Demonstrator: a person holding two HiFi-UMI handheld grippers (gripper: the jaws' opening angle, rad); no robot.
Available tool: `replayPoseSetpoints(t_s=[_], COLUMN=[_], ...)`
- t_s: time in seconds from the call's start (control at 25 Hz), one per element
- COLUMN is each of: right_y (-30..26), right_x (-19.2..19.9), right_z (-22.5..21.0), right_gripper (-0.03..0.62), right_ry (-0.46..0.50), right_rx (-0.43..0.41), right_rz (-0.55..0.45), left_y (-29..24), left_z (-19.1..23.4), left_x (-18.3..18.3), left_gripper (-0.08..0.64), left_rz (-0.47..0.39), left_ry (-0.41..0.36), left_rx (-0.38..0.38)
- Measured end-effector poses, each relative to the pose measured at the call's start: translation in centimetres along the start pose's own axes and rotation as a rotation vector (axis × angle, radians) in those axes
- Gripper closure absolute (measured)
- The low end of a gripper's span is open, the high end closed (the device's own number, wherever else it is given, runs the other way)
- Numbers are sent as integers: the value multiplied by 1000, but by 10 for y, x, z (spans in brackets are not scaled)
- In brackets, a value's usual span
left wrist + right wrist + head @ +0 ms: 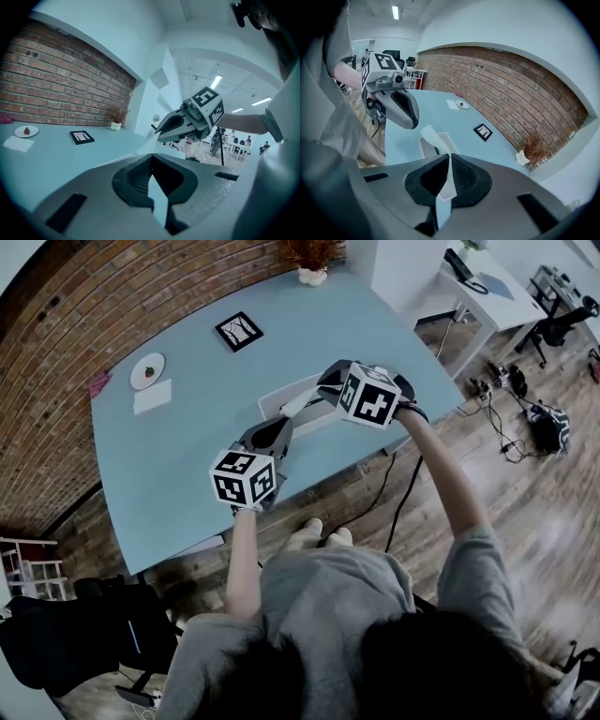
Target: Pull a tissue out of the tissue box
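A white tissue box [292,393] lies near the front edge of the pale blue table [187,456]. My right gripper [324,382] hangs over it, shut on a white tissue [434,137] that stretches up from the box [427,149] into the jaws [449,163]. My left gripper [280,429] sits at the box's near end. Its jaws [151,165] look closed on a thin pale edge of the box [123,158]. In the left gripper view the right gripper [161,134] is seen above the box with the tissue [150,142] under its tip.
Further back on the table are a black framed picture [238,331], a small plate with something red [147,370], a white napkin [152,397] and a dried plant in a white pot [312,270]. A brick wall [112,306] runs behind. A white desk [487,292] stands at the right.
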State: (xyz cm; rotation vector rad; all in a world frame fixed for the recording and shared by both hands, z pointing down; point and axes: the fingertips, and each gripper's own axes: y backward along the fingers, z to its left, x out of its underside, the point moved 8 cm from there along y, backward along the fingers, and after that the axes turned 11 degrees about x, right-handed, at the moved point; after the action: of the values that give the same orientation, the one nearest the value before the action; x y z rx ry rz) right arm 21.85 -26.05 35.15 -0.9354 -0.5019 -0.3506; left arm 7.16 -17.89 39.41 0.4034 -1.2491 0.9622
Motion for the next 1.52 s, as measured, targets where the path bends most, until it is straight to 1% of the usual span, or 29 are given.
replayPoseSetpoints(t_s=[0.2, 0.32, 0.56, 0.8, 0.92, 1.04, 1.36, 1.52], right_y=[13, 19, 31, 40, 46, 51, 63, 70], right_x=[1, 3, 8, 17, 20, 20, 26, 30], right_z=[-6, -5, -1, 5, 10, 16, 34, 44], right_gripper=[589, 589, 589, 589, 589, 589, 589, 589], right_ry=[-50, -60, -122, -222, -270, -313, -389, -433], right_rx=[11, 15, 40, 54, 86, 113, 120, 127], right_rz=[-34, -49, -103, -174, -222, -272, -380, -415], left_y=[0, 1, 8, 14, 17, 22, 35, 47], left_z=[-6, -12, -24, -36, -42, -49, -67, -74], left_x=[-4, -6, -8, -5, -4, -5, -5, -2], left_gripper=[557, 557, 557, 557, 557, 557, 557, 557], left_rz=[-14, -28, -50, -65, -81, -104, -156, -173], left_ry=[-10, -20, -41, -52, -63, -95, -140, -154], left_rx=[2, 1, -12, -39, -55, -78, -120, -144])
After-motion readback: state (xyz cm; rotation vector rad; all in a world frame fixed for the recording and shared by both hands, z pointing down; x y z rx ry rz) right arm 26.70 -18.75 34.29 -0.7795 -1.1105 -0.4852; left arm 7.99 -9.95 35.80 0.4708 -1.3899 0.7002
